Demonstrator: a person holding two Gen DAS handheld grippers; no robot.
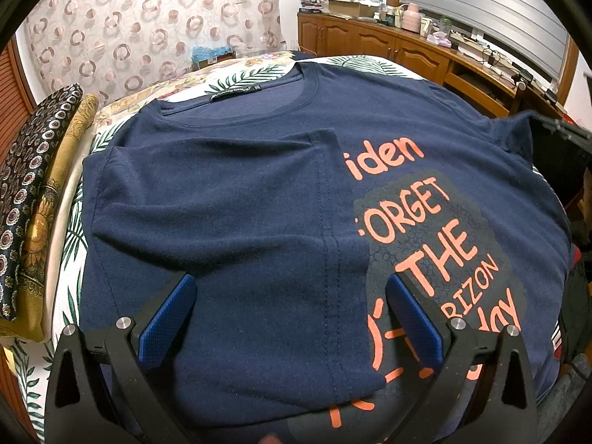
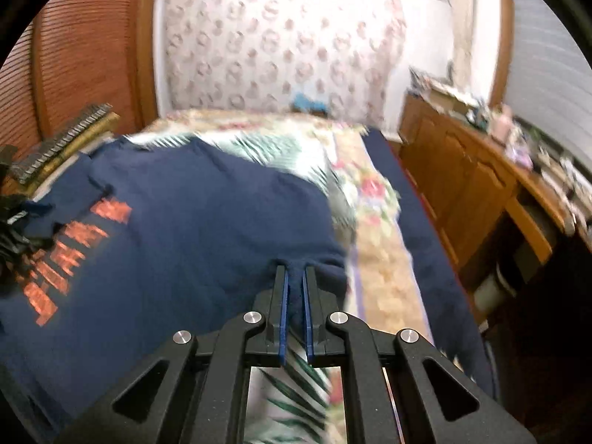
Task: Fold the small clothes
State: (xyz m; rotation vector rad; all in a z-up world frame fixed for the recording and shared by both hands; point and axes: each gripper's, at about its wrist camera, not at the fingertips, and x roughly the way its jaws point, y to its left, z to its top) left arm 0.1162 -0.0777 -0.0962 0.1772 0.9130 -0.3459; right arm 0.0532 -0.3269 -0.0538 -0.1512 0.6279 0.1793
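A navy T-shirt (image 1: 236, 199) with orange lettering lies flat on the bed, its left side and sleeve folded inward over the chest. My left gripper (image 1: 290, 285) hovers over the folded part, its blue pads wide apart with only flat cloth beneath them. In the right wrist view the same T-shirt (image 2: 177, 229) spreads to the left, and my right gripper (image 2: 295, 270) is shut on the shirt's right edge, a pinch of navy cloth raised between the pads. That view is blurred.
The bed wears a leaf-print sheet (image 1: 236, 76) and a floral blanket (image 2: 373, 229). Patterned cushions (image 1: 33, 199) stack at the left edge. A wooden cabinet (image 1: 399, 48) with clutter runs along the right wall, and a circle-patterned curtain (image 1: 148, 18) hangs behind.
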